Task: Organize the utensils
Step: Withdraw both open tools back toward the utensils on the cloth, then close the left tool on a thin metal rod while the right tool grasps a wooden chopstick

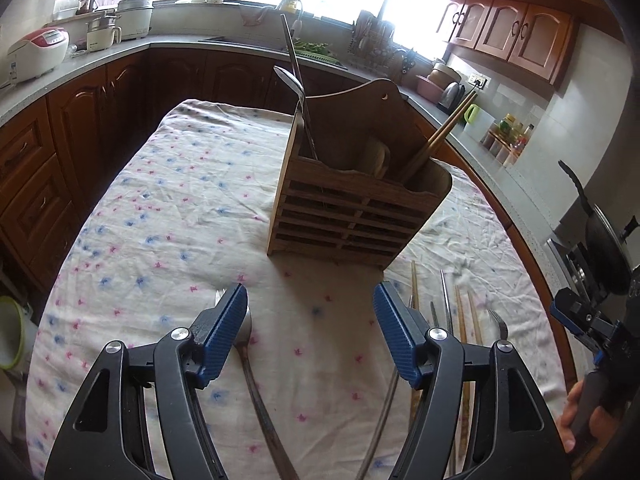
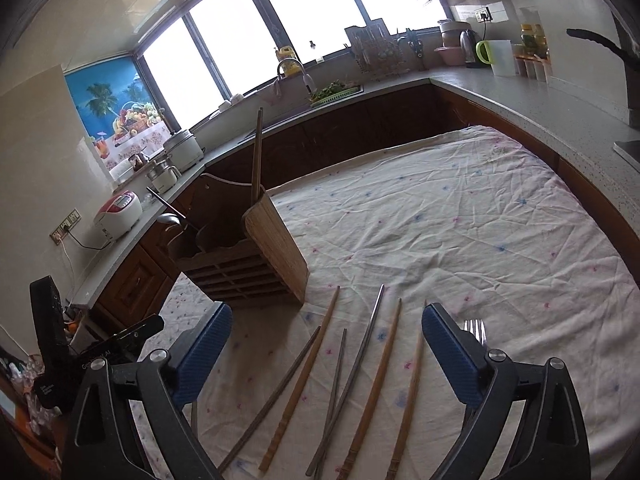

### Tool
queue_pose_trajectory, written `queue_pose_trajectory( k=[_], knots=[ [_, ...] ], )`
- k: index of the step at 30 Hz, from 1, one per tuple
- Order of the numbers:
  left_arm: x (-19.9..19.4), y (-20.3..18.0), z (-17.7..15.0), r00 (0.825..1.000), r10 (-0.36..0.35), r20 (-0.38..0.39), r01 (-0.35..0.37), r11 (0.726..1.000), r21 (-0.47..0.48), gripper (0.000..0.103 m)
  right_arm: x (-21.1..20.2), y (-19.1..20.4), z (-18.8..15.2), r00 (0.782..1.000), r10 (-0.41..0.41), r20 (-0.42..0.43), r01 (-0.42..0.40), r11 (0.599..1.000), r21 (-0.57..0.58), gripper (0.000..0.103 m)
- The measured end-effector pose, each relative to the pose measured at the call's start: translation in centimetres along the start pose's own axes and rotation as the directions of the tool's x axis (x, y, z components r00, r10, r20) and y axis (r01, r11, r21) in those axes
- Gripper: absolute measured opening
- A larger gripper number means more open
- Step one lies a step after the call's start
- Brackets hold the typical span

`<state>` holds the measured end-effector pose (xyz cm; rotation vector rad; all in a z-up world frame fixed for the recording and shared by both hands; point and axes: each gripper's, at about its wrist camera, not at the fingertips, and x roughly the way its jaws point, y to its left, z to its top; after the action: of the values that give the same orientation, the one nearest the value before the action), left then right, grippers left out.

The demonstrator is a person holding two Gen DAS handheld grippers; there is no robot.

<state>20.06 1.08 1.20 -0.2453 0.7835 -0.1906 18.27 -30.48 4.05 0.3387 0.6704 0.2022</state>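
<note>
With both jaws gaping empty, the right gripper [image 2: 326,344] is best pinching one wooden chopstick [image 2: 376,384] mid-shaft in front of the bamboo utensil holder [image 2: 256,264], while the left gripper [image 1: 310,320] is hovering over the spoon [image 1: 250,364].

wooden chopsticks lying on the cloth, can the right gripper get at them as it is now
Probably yes: the right gripper is open and empty, the wooden chopsticks lie right below between its fingers, and nothing covers them; the wooden holder stands clear, farther back.

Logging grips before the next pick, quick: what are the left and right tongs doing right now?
Left tongs: open, holding nothing; a spoon lies on the cloth under them.
Right tongs: open, empty, above the chopsticks.
</note>
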Motion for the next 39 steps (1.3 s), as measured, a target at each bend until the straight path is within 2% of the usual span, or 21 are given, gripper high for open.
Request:
queue_pose_trajectory(
  k=[6, 10, 22, 25, 30, 35, 39],
  knots=[
    [0.2, -0.7, -1.4, 0.999, -0.011, -0.03, 0.011, 1.0, 0.012, 0.067, -0.6, -1.1, -2.0, 0.994, -0.078, -0.076, 0.079, 0.997, 0.01, 0.103],
    [0.2, -1.0, -2.1, 0.999, -0.012, -0.046, 0.013, 1.0, 0.018, 0.067, -1.1, -1.6, -3.3, 0.99, -0.117, -0.083, 0.116, 0.993, -0.019, 0.103],
    [1.0, -3.2, -3.2, 0.995, -0.021, -0.094, 0.03, 0.995, 0.093, 0.067, -1.7, -2.8, -4.4, 0.995, -0.081, -0.066, 0.08, 0.996, -0.028, 0.102],
    [1.5, -4.0, -3.2, 0.994, -0.023, -0.107, 0.036, 0.992, 0.123, 0.067, -1.5, -2.7, -4.4, 0.994, -0.098, -0.053, 0.096, 0.995, -0.038, 0.1],
    [2.5, -5.2, -3.1, 0.991, -0.026, -0.132, 0.048, 0.986, 0.163, 0.067, -1.0, -3.4, -4.1, 0.994, -0.084, -0.064, 0.083, 0.996, -0.022, 0.088],
    [3.6, -6.2, -3.0, 0.988, -0.035, -0.153, 0.064, 0.979, 0.193, 0.067, -0.2, -4.1, -3.9, 0.993, -0.083, -0.082, 0.083, 0.997, -0.004, 0.069],
    [4.6, -6.9, -3.0, 0.984, -0.041, -0.174, 0.079, 0.974, 0.215, 0.067, 0.6, -4.5, -3.7, 0.993, -0.072, -0.094, 0.073, 0.997, 0.006, 0.06]
  ],
)
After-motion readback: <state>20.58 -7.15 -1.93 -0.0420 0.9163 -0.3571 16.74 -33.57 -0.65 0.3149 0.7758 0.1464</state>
